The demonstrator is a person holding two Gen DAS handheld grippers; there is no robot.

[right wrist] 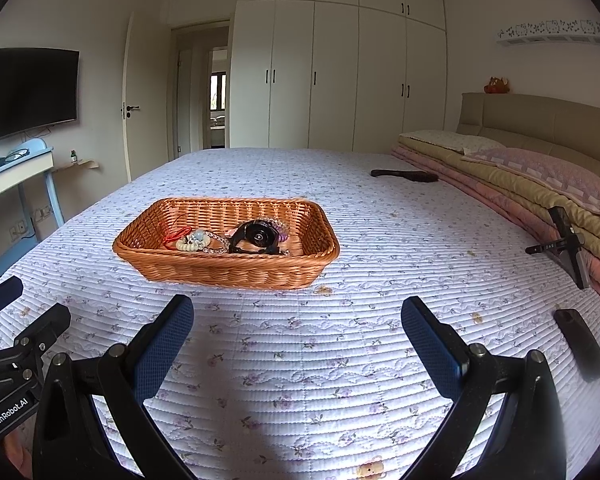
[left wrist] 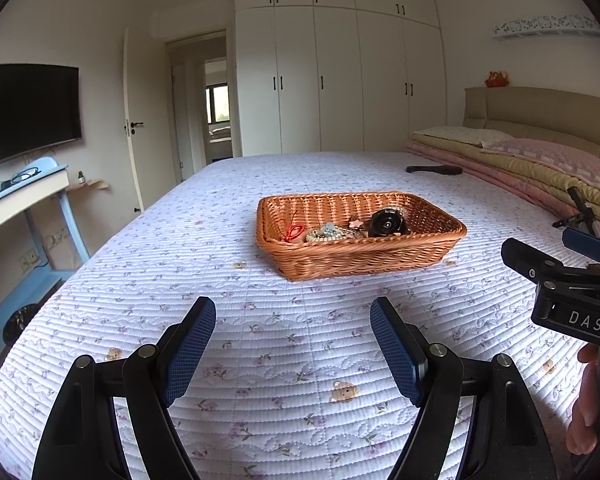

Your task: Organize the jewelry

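Jewelry all sits in the basket (right wrist: 226, 240) on the bed (right wrist: 300, 360): watch (right wrist: 258, 236), bead bracelet (right wrist: 192, 245), red cord (right wrist: 176, 236), chain, all piled toward the near wall; none seen loose on the quilt. That fits either everything gathered in already, or a basket waiting to be sorted out; can't tell which from this. Left gripper (left wrist: 293, 346) wide open, holding nothing, hovering short of the basket. Right gripper (right wrist: 298, 344) also wide open, empty, same standoff. Right view only: flat dark bar (right wrist: 580, 344) on the quilt at far right, and the watch face clearer. Left view only: a hand (left wrist: 586, 400) at the right edge, w/ the right gripper's body above it. Both views: dark brush near the pillows, black stand by the folded blankets.
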